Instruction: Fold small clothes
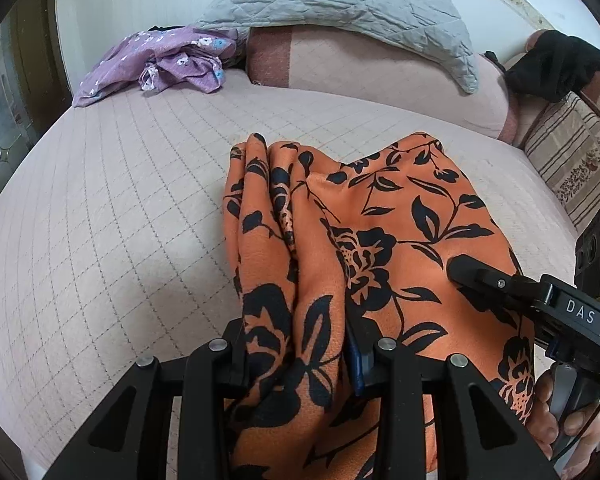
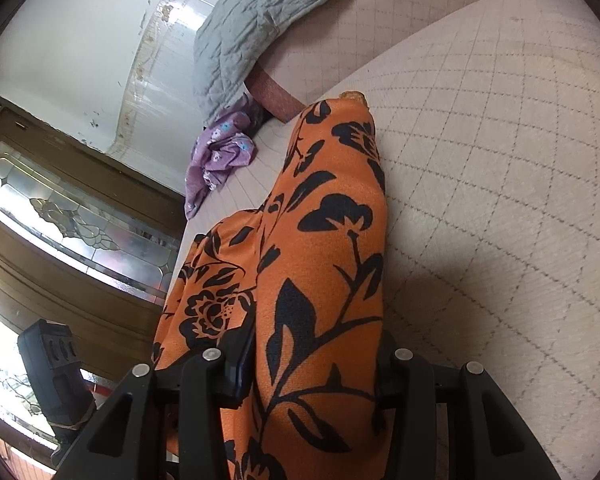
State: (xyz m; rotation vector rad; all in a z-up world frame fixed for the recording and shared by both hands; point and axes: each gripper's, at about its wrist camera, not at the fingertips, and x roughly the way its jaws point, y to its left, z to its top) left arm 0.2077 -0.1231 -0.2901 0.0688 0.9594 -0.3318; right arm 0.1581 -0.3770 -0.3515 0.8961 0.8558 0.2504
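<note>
Now, cloth: orange floral garment [image 1: 364, 240] bunched at frame centre, lying on quilted bed cover [image 1: 112, 208].
Left gripper [image 1: 300, 354]: clenched on near edge.
Right gripper [image 2: 316, 360]: clamped likewise.
Axis: running away toward upper frame.

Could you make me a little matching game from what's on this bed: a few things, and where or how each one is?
Things:
1. orange floral garment
2. purple flowered garment
3. grey quilted pillow
4. black cloth

Places or states:
A. crumpled at the bed's far left corner
B. far right, by the striped cushion
C. pinched by both hand-held grippers
D. propped along the head of the bed

Pairs: 1-C, 2-A, 3-D, 4-B
</note>
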